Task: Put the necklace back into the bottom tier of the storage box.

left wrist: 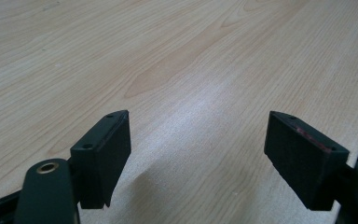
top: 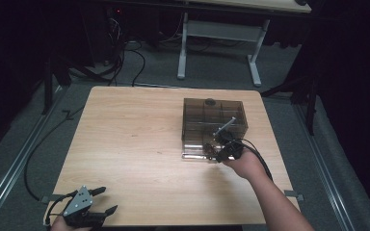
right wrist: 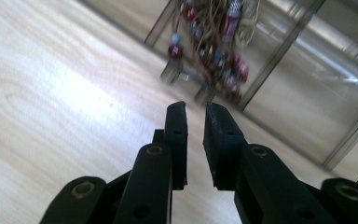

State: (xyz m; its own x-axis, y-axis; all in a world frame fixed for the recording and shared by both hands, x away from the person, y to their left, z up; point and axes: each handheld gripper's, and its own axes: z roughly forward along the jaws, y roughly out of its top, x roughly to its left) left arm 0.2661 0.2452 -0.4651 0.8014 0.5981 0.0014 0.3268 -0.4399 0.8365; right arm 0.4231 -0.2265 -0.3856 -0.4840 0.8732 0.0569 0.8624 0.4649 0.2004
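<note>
R gripper at frame centre, jaws slightly parted, gripping nothing; beaded jewellery tangle lies ahead in smoky clear plastic organiser box. Next I nudge fwd, pinch strand. L gripper released, idle lower left.

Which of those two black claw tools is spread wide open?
The left gripper, at the table's near-left corner: its pads stand far apart. The right gripper, by the smoky clear plastic box, shows a narrow gap.

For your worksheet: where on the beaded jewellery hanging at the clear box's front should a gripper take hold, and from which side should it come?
Probably at the dangling beaded strands, low on the bunch. They hang at the open front of the clear box, so approach level from the table side, where the right gripper already points, its jaws narrowly apart with nothing between them.
</note>
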